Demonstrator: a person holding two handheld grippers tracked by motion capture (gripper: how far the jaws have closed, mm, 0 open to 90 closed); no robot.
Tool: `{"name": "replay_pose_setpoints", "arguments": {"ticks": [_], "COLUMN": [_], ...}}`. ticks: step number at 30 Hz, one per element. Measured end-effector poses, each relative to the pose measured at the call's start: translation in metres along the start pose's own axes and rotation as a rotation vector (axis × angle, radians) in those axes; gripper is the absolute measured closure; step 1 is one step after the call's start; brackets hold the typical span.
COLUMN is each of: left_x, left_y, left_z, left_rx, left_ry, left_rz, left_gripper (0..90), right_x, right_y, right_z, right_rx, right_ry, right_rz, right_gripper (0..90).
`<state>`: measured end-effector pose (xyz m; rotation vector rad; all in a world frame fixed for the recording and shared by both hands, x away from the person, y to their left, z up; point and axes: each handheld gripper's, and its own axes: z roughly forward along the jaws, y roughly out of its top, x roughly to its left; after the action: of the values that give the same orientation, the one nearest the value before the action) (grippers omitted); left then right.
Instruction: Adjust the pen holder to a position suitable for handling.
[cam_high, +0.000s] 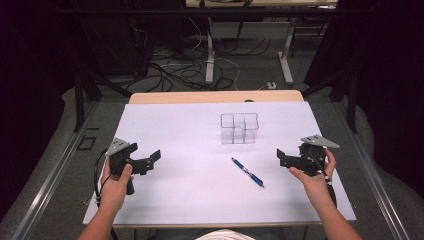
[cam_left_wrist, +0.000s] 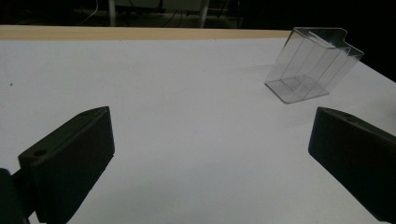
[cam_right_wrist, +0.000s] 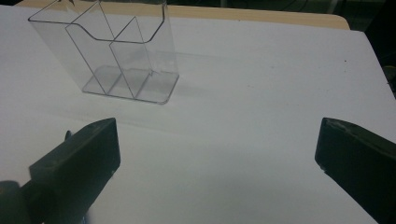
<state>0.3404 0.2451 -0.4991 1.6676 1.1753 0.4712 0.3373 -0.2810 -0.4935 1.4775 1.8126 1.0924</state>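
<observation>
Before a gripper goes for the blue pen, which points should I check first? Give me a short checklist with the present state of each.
1. Right gripper open, nothing between its fingers: ok.
2. Left gripper open, nothing between its fingers: ok.
3. Pen lies flat and free on the white table, between the two grippers: ok.
4. Clear holder stands upright behind the pen: ok.
5. Holder compartments empty: ok.
6. Pen cap or tip state: cannot tell.
</observation>
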Motion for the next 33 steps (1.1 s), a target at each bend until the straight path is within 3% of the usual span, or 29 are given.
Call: {"name": "replay_pose_setpoints", "arguments": {"ticks": [6,10,17,25,33], "left_x": [-0.001,-0.001,-0.001,-0.002,-0.002], "left_y": [0.000,0.001,0.001,0.001,0.000], "left_z": [0.001,0.000,0.000,-0.001,0.000], "left_rx": [0.004,-0.002,0.003,-0.001,0.008], "left_ry": [0.007,0.013,0.008,0.009,0.008], "left_rz": [0.007,0.004,0.010,0.010,0.008], "left_gripper": [0.5,0.5,0.5,0.5,0.5], "right_x": [-0.001,0.003,0.006,0.006,0.009], "right_y": [0.001,0.007,0.015,0.036,0.054], "right_z": [0.003,0.007,0.015,0.030,0.046], "right_rx": [-0.005,-0.026,-0.019,-0.031,-0.012], "right_ry": [0.006,0.001,0.018,0.059,0.064], "right_rz": [-0.015,-0.043,-0.054,-0.053,-0.079], "right_gripper": [3.7,15.4,22.7,45.9,52.6]}}
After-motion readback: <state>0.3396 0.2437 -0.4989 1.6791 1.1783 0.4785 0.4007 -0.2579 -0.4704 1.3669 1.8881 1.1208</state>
